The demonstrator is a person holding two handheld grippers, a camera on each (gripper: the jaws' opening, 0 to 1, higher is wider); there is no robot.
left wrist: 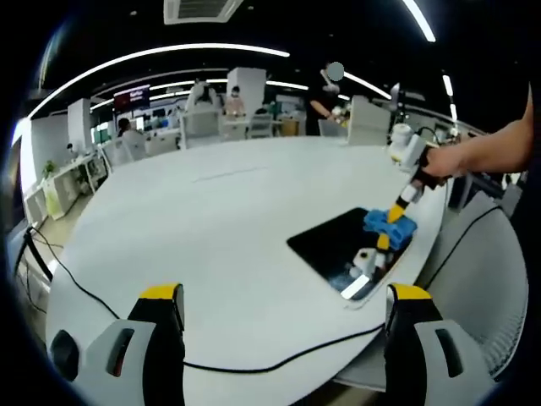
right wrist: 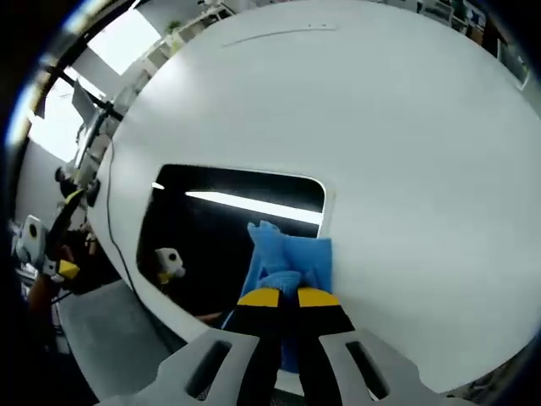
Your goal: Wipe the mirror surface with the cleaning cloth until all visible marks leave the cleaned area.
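A dark rectangular mirror (left wrist: 330, 245) lies flat on the white table (left wrist: 211, 220), near its right edge. A blue cleaning cloth (left wrist: 390, 227) rests on the mirror's far right part. A person's hand brings my right gripper (left wrist: 394, 216) down onto it from the right. In the right gripper view the jaws of my right gripper (right wrist: 283, 298) are closed together on the blue cloth (right wrist: 289, 254), pressing it on the mirror (right wrist: 211, 228) by its right edge. The glass reflects ceiling lights and a gripper. My left gripper (left wrist: 286, 298) hovers over the table's near side, jaws wide apart and holding nothing.
A black cable (left wrist: 254, 365) runs across the table's near edge, just beyond my left jaws. Beyond the table's right edge are a grey chair (left wrist: 482, 279) and the floor. Desks, chairs and seated people fill the far office background.
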